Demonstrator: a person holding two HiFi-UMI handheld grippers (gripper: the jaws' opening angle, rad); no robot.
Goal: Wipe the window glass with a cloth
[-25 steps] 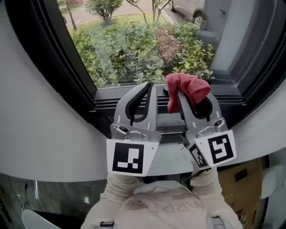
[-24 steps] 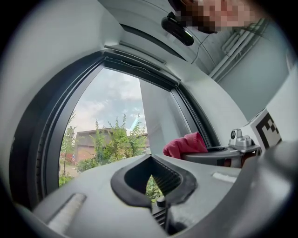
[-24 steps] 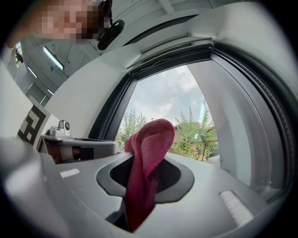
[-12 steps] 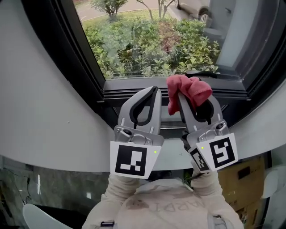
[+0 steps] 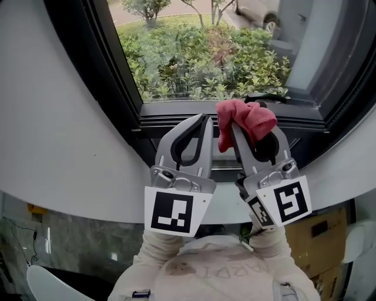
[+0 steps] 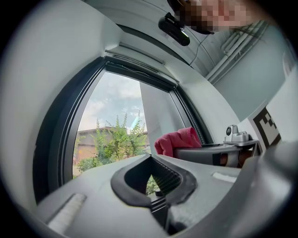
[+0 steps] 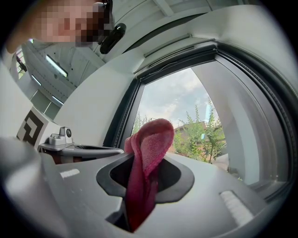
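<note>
Head view steeply down on left tool (image 5: 202,119), right tool (image 5: 249,123); both tool views close, toward same window (image 5: 200,53).

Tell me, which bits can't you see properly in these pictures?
- Whether the cloth touches the glass: in the head view it bunches up in front of the frame, so any gap is hidden.
- The cloth's lower end: in the right gripper view it is swallowed between the right tool's jaws.
- The car: in the head view the top edge cuts it off.
- Smudges on the glass: too faint in every view.

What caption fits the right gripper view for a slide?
Right gripper shut on a red cloth, facing the window glass with shrubs outside.
</note>
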